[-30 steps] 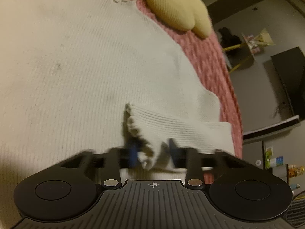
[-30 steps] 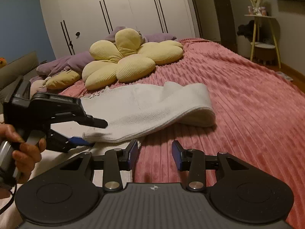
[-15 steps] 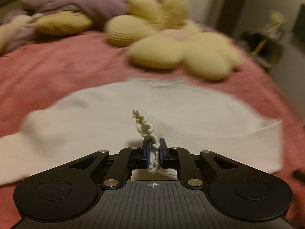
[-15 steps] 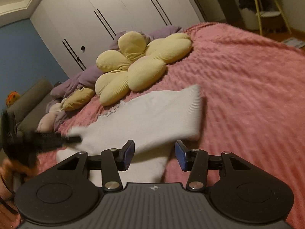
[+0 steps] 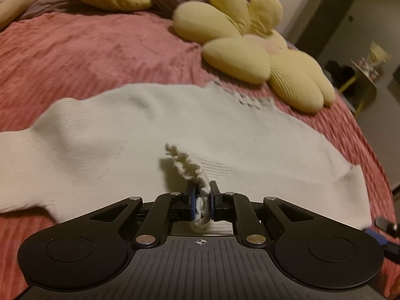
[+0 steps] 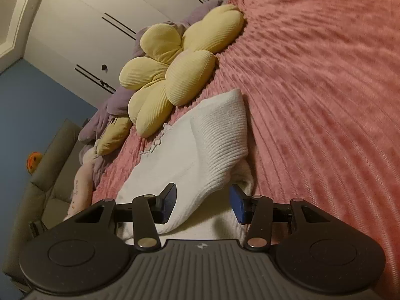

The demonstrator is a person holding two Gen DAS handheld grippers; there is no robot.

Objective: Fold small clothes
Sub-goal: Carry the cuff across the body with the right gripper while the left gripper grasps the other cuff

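- One white knit garment [image 5: 155, 125] lies spread on the pink bedspread [image 5: 100, 47], its scalloped edge [image 5: 185, 165] pinched in the left gripper [image 5: 201, 201].
- Thin hold: a tug could slip it free.
- Right gripper [image 6: 203, 206], jaws apart, straddles a folded sleeve [image 6: 220, 135]; closing might bunch both layers.
- Nearby flower pillow [image 6: 172, 67] could block the fold.

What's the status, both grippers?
Left gripper shut on sweater hem. Right gripper open over sweater fold. Pillow beyond, not blocking.
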